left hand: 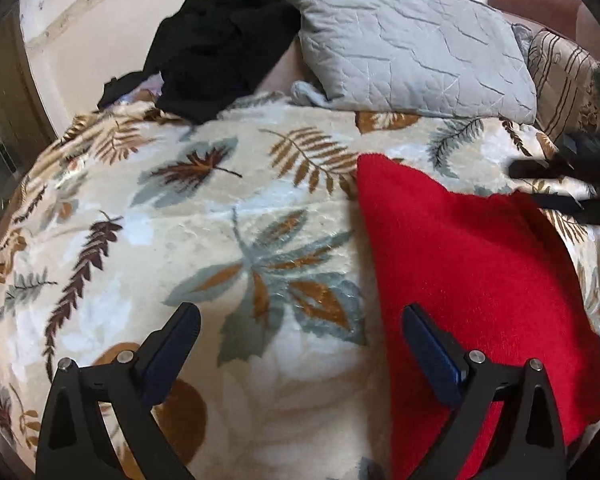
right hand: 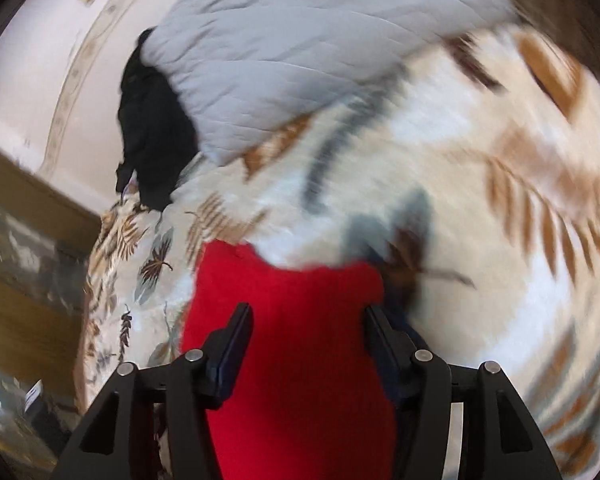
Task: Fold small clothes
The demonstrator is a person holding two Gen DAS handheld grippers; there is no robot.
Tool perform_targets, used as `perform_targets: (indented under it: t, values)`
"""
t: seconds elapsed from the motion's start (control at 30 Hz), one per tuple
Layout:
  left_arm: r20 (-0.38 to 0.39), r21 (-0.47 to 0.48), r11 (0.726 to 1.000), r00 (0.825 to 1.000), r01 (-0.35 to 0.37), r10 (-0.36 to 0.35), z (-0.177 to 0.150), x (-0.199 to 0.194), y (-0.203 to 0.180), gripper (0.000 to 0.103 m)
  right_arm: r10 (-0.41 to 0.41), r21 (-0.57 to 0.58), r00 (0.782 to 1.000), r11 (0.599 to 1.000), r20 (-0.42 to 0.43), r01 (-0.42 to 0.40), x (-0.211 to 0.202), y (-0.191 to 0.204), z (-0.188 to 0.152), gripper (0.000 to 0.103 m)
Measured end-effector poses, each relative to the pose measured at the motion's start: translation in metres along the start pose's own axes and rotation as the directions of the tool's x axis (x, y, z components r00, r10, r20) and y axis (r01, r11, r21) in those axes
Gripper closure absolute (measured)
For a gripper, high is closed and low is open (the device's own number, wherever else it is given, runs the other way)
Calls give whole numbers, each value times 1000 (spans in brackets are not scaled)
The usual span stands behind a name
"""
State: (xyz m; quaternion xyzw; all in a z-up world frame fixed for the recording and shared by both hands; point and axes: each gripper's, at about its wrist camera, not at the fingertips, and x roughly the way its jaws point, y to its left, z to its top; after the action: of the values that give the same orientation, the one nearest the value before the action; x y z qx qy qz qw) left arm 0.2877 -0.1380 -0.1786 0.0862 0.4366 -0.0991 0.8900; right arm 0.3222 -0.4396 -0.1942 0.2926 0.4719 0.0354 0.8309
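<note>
In the right wrist view the right gripper (right hand: 306, 320) has its fingers parted with the red garment (right hand: 296, 344) filling the gap between them; whether the pads actually press the knit I cannot tell, since the cloth spans the whole gap and the picture is smeared. In the left wrist view the left gripper (left hand: 300, 328) stands wide apart and holds nothing, one finger over the leaf-print blanket (left hand: 180, 220), the other over the red cloth's near left edge. The garment lies at the right of that frame, spread up toward centre, with the right gripper's dark fingers at its far right edge. To fold it well, I judge each gripper should pinch only one layer of an edge, lift low, and lay the edge squarely across so the thick knit does not bunch; the plush blanket beneath will likely drag on it. Further out, a grey quilted pillow (left hand: 412, 44) sits at the upper centre, close behind the garment, and may crowd a fold made away from the cameras. A black heap of clothing (left hand: 220, 40) lies upper left, well apart, and a striped brown cushion (left hand: 564, 76) at the right edge.
</note>
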Motion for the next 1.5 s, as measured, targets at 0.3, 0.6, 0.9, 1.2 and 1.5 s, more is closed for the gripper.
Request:
perform_targets:
  t: [0.3,0.6,0.9,1.2,1.5]
  values:
    - [-34,140,989,998,-42,47,-11,12,-16,3,45,-94,972,993,-232,-68,112,70,31,42]
    - [12,118,993,1000,-24,23,-11,-10,-11,3,104,-59,983,992,-154,-114,65,58,13,41]
    - [40,225,971,996,-85,78,-33,-13,-34,3,127,-39,985,990,-115,-132,-32,7,-74,42]
    - [75,173,980,993,-102,90,-36,-33,-26,3,174,15,983,985,-63,-173,-69,-21,-105,42]
    - [111,193,969,985,-153,133,-46,-41,-33,3,115,-18,981,993,-157,-119,-51,-22,-145,57]
